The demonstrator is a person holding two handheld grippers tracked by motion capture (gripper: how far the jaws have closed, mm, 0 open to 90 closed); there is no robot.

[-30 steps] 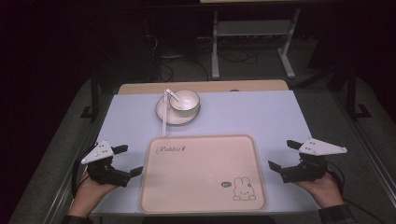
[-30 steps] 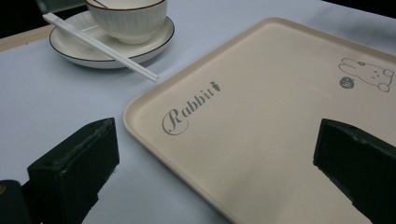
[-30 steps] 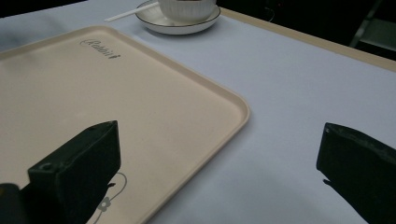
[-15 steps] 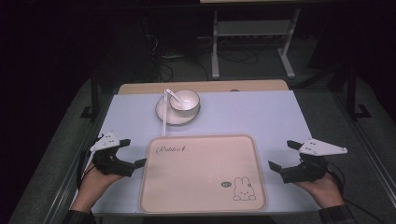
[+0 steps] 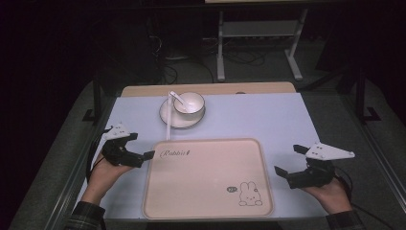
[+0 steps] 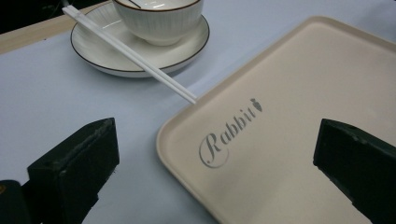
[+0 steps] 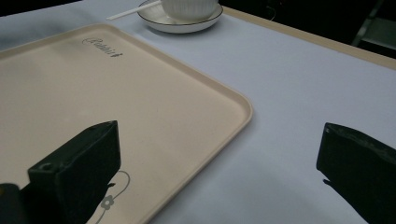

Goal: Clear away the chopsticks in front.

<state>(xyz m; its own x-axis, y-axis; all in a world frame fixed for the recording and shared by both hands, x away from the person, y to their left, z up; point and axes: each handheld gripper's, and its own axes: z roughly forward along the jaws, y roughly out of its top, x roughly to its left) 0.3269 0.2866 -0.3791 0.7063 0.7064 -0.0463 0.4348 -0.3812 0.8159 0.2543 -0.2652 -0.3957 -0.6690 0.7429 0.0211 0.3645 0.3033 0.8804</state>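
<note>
Your left gripper (image 5: 135, 149) is a black block with two chunky black jaws and a pale grey three-cornered plate on top; a dark cable trails from it. Your right gripper (image 5: 292, 161) matches it, its grey plate running out to a long point. In the gripper views the jaws show as matte black slabs with rough, square-cut edges, and one right jaw carries a small round hole. Your cuffs look like dark plaid, though the light is poor.
</note>
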